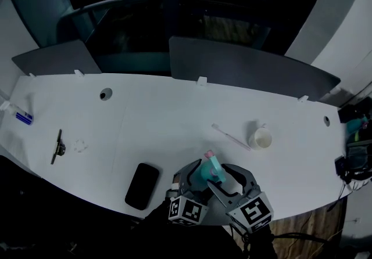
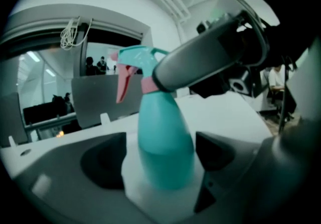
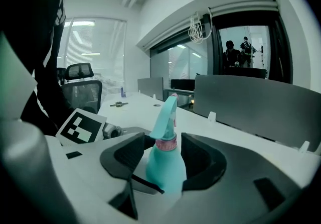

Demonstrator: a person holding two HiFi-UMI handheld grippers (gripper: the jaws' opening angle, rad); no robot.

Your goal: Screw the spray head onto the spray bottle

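— Where is the spray bottle (image 1: 202, 177) sitting?

— It is standing upright on the white table (image 1: 174, 118), close to the near edge and a little right of the middle. The spray head (image 1: 214, 165) is sitting on top of it, with the pink collar (image 3: 166, 143) ringing the neck.

— Are the grippers holding it?

— Neither is pinching it. The left gripper (image 2: 159, 156) is reaching in low, its jaws spread on either side of the teal body, with white table showing between each pad and the bottle. The right gripper (image 3: 167, 156) is working higher up, its jaws flanking the neck at the collar, also parted, with a thin gap on each side.

— What is lying around them?

— A black phone (image 1: 142, 185) is lying just left of the grippers, near the same edge. A white cup (image 1: 260, 138) is resting farther back to the right, with a thin pale stick (image 1: 230, 136) just beside it. A dark tool (image 1: 57, 147) is lying well away toward the left end. Grey dividers (image 1: 244, 66) are standing along the far edge.
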